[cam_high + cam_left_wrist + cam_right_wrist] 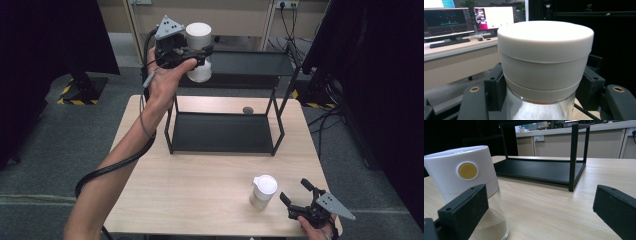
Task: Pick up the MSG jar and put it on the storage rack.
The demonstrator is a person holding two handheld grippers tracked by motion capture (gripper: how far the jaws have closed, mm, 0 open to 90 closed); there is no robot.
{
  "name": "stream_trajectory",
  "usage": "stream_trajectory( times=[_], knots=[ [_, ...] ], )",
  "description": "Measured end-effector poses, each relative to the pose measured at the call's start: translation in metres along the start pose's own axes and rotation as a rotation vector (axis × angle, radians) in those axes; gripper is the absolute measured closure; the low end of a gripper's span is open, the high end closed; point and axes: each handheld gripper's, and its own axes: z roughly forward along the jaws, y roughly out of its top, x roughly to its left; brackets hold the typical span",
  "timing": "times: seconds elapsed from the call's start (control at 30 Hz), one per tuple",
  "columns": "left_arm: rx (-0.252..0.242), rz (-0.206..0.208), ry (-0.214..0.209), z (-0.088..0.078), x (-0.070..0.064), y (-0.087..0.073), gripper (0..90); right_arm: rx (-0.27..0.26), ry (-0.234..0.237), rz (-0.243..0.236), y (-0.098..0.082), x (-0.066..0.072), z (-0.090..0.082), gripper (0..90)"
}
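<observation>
Jaws of my right gripper [296, 194] stand wide apart near the table's front edge, empty — in the right gripper view one pad sits just in front of the second jar [467, 187], the other well off to the side, neither one pressing on it. That jar, white cap with a yellow spot over a glass body holding pale powder, stands upright on the wooden table [200, 190] just to the left of this claw, so my right hand is plainly the nearer one for it.

Farther out sits the black two-tier rack [222, 131], its lower shelf bare.

Farther still, up high, my left gripper [200, 52] is clamped on the white-capped jar [198, 51]; the left gripper view shows the pads squeezing the neck just below the cap. The jar's long axis is upright, and it hangs above the left end of the rack's top shelf [250, 64] — I judge that setting it down calls for a lowering with the jar kept vertical.
</observation>
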Motion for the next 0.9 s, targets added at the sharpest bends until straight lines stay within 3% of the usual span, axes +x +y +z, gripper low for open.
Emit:
stream_trajectory(
  times=[0.47, 0.9],
  knots=[
    [0.013, -0.015, 0.102, 0.033, 0.000, 0.003, 35.3, -0.003, 0.005, -0.003, 0.000, 0.000, 0.000, 0.4],
    [0.010, -0.030, 0.162, 0.054, 0.000, 0.002, 35.3, -0.007, 0.007, -0.004, -0.001, -0.002, -0.001, 0.4]
  ],
)
